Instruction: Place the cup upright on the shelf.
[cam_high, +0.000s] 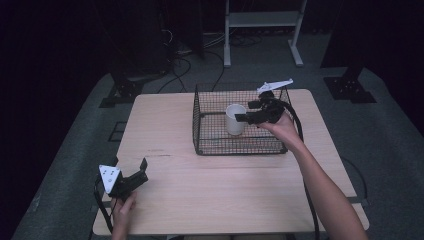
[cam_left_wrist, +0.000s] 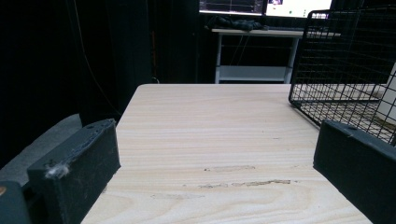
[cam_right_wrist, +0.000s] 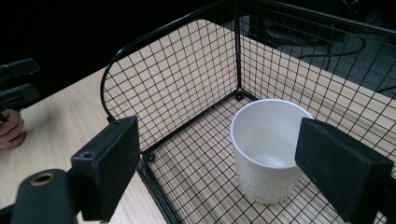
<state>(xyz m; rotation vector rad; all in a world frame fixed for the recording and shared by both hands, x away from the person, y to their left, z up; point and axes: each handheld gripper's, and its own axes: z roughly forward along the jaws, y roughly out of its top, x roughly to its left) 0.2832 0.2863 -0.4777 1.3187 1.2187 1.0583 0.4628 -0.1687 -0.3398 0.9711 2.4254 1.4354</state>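
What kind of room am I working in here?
Probably a lab or recording studio, not a home: dark curtained surroundings, loose floor cables, lit monitors on a back desk, and one wooden table holding a wire basket.

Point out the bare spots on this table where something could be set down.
The light wooden table is bare left of the black wire basket, and across the front strip between the basket and the near edge. The left gripper sits at the near-left corner. It is crowded inside the basket: the white cup stands there, with the right gripper above it.
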